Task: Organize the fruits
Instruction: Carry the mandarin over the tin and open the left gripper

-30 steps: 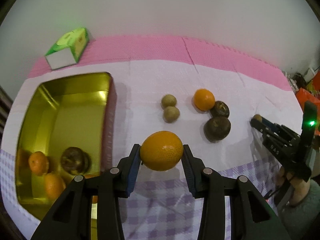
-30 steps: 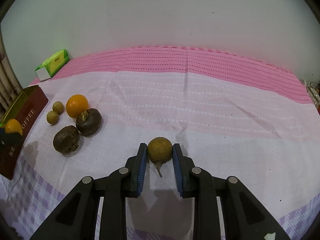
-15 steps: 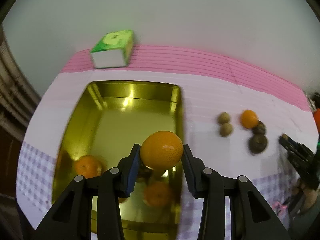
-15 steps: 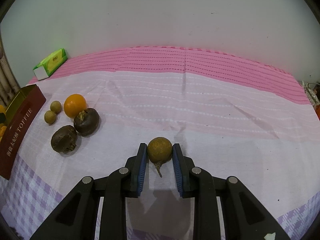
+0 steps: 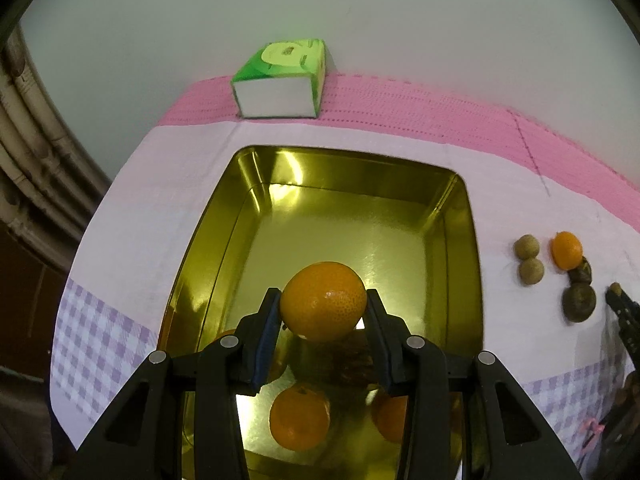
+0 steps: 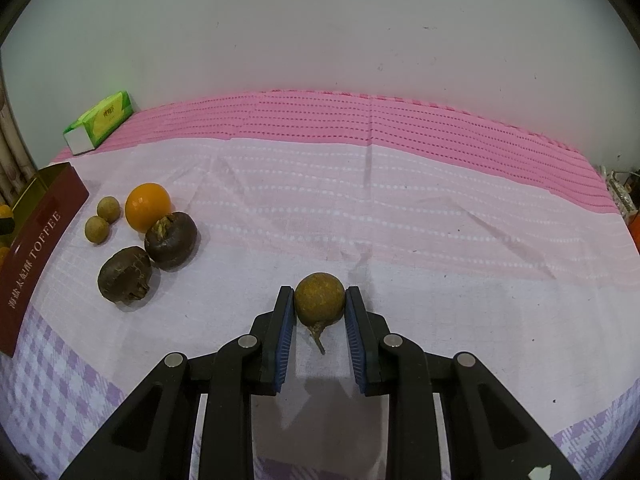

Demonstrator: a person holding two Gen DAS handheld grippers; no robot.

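My left gripper (image 5: 323,312) is shut on an orange (image 5: 323,300) and holds it above the open gold tin (image 5: 344,172). Inside the tin lie other oranges (image 5: 299,416) and a dark brown fruit (image 5: 352,360), partly hidden by the gripper. My right gripper (image 6: 319,312) is shut on a small brown longan (image 6: 319,298) with a stem, just above the cloth. On the cloth to its left lie an orange (image 6: 147,207), two dark brown fruits (image 6: 125,274) and two small longans (image 6: 97,230). They also show at the right of the left wrist view (image 5: 566,250).
A green tissue pack (image 5: 280,80) lies at the back by the wall, behind the tin. The tin's red side reads TOFFEE (image 6: 36,256). The table's left edge (image 5: 64,360) drops off beside the tin. The right gripper's tip (image 5: 624,312) shows at the right edge.
My left gripper has swung left with the orange, from the cloth to over the tin. My right gripper has stayed nearly still, holding the longan.
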